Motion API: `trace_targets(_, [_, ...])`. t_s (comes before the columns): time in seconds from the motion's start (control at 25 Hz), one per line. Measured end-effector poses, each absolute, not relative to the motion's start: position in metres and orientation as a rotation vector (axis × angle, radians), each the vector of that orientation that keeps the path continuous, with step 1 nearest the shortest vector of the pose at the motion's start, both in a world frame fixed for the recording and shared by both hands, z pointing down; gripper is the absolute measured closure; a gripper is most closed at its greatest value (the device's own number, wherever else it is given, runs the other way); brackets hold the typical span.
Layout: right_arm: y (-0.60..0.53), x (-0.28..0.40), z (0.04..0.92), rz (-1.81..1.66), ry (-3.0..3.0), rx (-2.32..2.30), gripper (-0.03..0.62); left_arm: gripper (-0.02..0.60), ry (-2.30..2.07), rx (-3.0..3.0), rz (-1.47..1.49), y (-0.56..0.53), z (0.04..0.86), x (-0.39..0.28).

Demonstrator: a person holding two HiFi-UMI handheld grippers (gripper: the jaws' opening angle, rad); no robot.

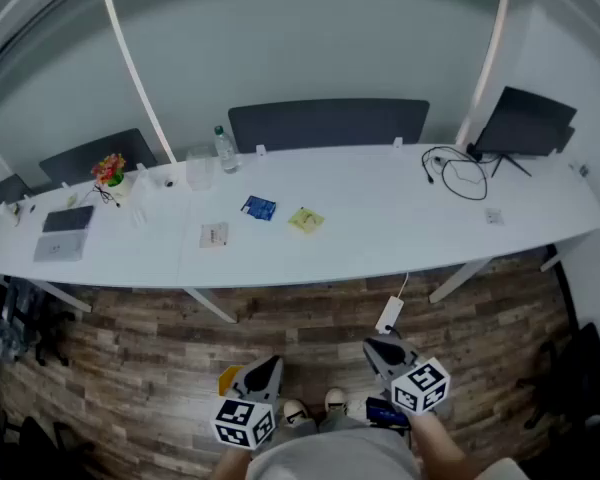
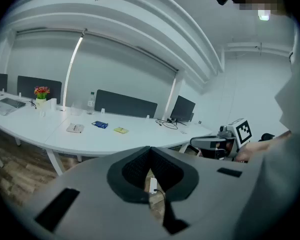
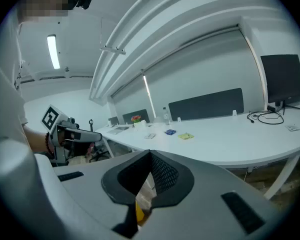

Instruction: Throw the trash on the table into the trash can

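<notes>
**Well short of the counter: approach first**

Left claw (image 1: 264, 370) and right claw (image 1: 384, 349), both pressed together and empty, hang over the wooden floor (image 1: 130, 368). Beyond, a beige flat packet (image 1: 213, 235), a blue wrapper (image 1: 259, 207) and a yellow crumpled paper (image 1: 306, 220) lie on the long white counter (image 1: 380, 228). Best to step in, spread one claw and descend squarely.

Cool, even brightness (ceiling strip light (image 3: 53, 51)), fisheye-warped dark edges

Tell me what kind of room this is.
Probably an office or meeting room: long white table, a monitor with cables at one end, dark divider panel behind it.
</notes>
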State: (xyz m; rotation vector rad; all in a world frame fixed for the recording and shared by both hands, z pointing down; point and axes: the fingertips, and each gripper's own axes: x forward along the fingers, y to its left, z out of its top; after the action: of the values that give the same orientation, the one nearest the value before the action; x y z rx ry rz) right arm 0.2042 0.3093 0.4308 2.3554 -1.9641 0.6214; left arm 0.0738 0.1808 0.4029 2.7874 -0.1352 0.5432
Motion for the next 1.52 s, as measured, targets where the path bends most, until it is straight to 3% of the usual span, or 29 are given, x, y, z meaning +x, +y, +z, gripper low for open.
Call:
trace_targets(1.0, [0.305,0.223,0.419,0.507,-1.736,2.499,0.562,0.58,-0.06,2.787,0.539,0.134,0.41,0.04])
trace_targets(1.52, [0.273,0.264,0.434,0.535,-1.73,2.488,0.562,0.58,0.006,2.787,0.531,0.107,0.418,0.089])
